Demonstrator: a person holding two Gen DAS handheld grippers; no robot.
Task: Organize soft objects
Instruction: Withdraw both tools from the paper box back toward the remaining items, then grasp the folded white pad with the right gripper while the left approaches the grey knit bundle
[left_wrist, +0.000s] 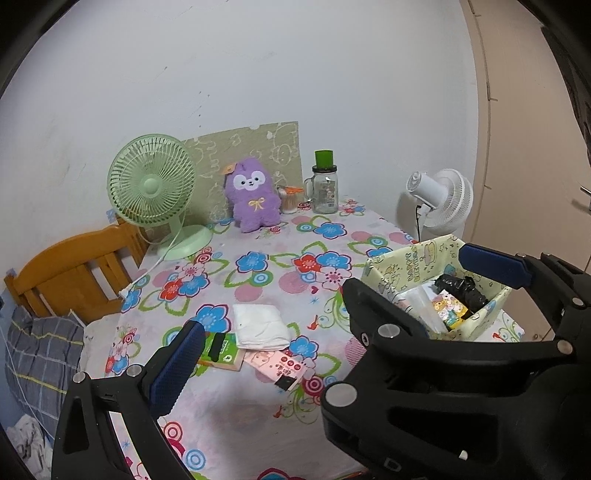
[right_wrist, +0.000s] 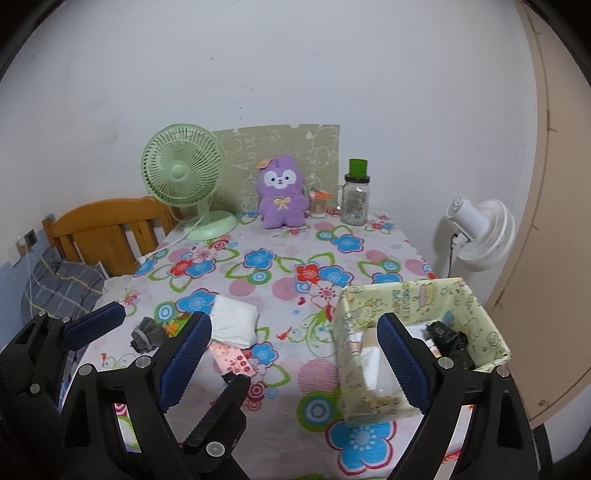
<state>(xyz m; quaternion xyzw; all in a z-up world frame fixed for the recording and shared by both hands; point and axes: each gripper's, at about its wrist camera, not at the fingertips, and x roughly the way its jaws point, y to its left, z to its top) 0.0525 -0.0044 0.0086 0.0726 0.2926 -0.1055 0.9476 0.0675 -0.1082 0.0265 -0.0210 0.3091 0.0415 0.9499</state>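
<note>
A folded white cloth (left_wrist: 260, 326) (right_wrist: 234, 321) lies mid-table on the flowered tablecloth (left_wrist: 258, 413). A small grey cloth wad (right_wrist: 147, 334) sits to its left. A purple plush toy (left_wrist: 253, 195) (right_wrist: 282, 195) sits upright at the back wall. The yellow cartoon-print box (left_wrist: 402, 254) (right_wrist: 369, 291) stands at the right and holds a black bag (right_wrist: 448, 341) and white packs. My left gripper (left_wrist: 295, 332) hovers open over the near table. My right gripper (right_wrist: 291, 325) is open and empty beside the box. Its fingers (left_wrist: 495, 266) cross in front of the left wrist view.
A pink packet (left_wrist: 280, 363) and a green packet (left_wrist: 219, 349) lie by the white cloth. At the back stand a green fan (left_wrist: 151, 181), a glass jar (left_wrist: 325, 188) and a swab holder (left_wrist: 289, 201). A white fan (right_wrist: 480, 236) and a wooden headboard (right_wrist: 107, 229) flank the table.
</note>
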